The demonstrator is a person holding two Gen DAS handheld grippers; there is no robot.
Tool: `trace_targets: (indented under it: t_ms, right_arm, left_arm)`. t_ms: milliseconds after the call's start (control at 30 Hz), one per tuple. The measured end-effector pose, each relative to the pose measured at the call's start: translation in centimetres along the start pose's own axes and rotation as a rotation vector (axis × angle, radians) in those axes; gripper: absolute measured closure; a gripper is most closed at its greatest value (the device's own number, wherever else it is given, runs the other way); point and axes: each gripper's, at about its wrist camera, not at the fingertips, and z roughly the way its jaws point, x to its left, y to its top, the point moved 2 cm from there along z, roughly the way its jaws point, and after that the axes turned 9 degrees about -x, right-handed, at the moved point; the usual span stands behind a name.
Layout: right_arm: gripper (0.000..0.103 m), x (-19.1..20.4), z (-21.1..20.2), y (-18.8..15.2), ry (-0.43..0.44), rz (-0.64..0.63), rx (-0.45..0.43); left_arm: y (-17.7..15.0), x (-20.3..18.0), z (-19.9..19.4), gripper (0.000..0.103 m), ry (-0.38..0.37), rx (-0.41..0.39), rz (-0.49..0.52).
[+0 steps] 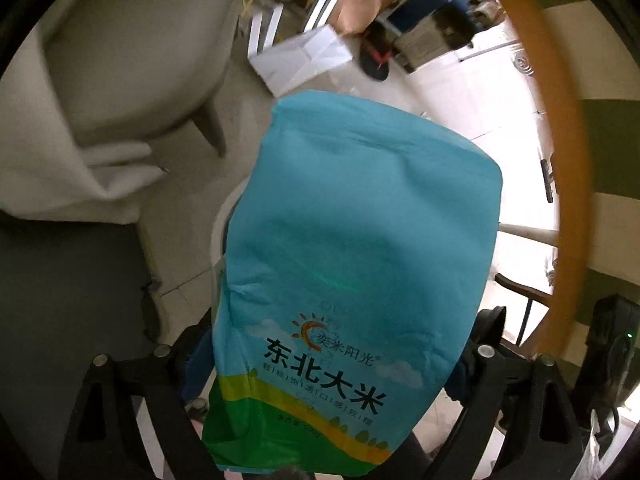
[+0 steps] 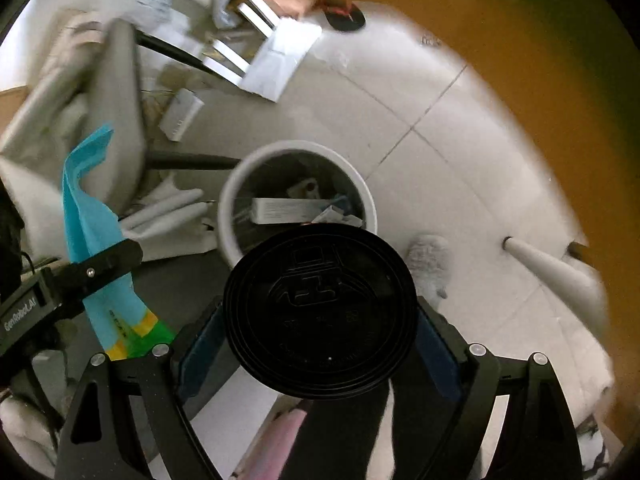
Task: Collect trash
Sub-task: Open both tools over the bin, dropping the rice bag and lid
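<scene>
My left gripper [image 1: 332,364] is shut on a blue rice bag [image 1: 352,264] with Chinese print and a green-yellow bottom; the bag fills the middle of the left wrist view and hides most of the bin. The same bag [image 2: 90,240] hangs at the left of the right wrist view, clamped by the left gripper's finger [image 2: 108,260]. My right gripper [image 2: 320,340] is shut on a black plastic cup lid [image 2: 320,312], held just above the near rim of a white round trash bin [image 2: 240,184] that holds a white box and paper scraps.
A beige chair [image 2: 116,120] stands left of the bin, and in the left wrist view [image 1: 120,60]. White paper bag [image 2: 284,60], a small white box [image 2: 180,114] and clutter lie on the tiled floor beyond. A round table's orange edge [image 2: 540,120] arcs on the right.
</scene>
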Motion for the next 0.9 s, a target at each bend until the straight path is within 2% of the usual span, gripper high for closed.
trace_targets:
  t_ms: [67, 167, 233, 300, 367, 467, 533, 667, 767, 900]
  right_arm:
    - [0.013, -0.6, 3.4, 0.3, 0.008, 0.010, 0.021]
    - [0.012, -1.1, 6.6, 0.8, 0.039, 0.016, 0.034]
    - [0.009, -1.0, 7.8, 1.0, 0.067, 0.010, 0.040]
    - [0.000, -0.7, 8.7, 1.4, 0.081, -0.003, 0.033]
    - [0.000, -0.4, 9.3, 1.5, 0.077, -0.031, 0.019]
    - [0.000, -0.1, 9.5, 1.6, 0.062, -0.052, 0.018]
    - [0.000, -0.1, 9.4, 1.7, 0.057, -0.054, 0.017]
    - [0.000, -0.5, 8.9, 1.6, -0.018, -0.077, 0.002]
    - [0.000, -0.9, 8.2, 1.5, -0.055, -0.085, -0.006]
    - [0.000, -0.7, 7.2, 1.5, -0.115, -0.128, -0.032]
  left_arm:
    - [0.2, 1.5, 3.3, 0.006, 0.009, 0.033, -0.014]
    - [0.0, 2.7, 6.1, 0.006, 0.021, 0.055, -0.024]
    - [-0.3, 3.4, 6.8, 0.006, 0.026, 0.054, -0.026]
    - [-0.6, 3.9, 7.0, 0.006, 0.045, 0.049, -0.022]
    - [-1.0, 4.0, 6.9, 0.005, 0.058, 0.048, -0.017]
    - [-1.2, 3.9, 6.4, 0.005, 0.060, 0.053, -0.016]
    - [-1.2, 3.9, 6.2, 0.004, 0.033, 0.063, -0.034]
    - [-0.8, 3.9, 5.9, 0.004, 0.010, 0.065, -0.059]
    - [-0.5, 3.5, 5.1, 0.004, 0.033, 0.043, -0.034]
    - [-0.9, 3.0, 3.9, 0.004, 0.136, -0.002, 0.024]
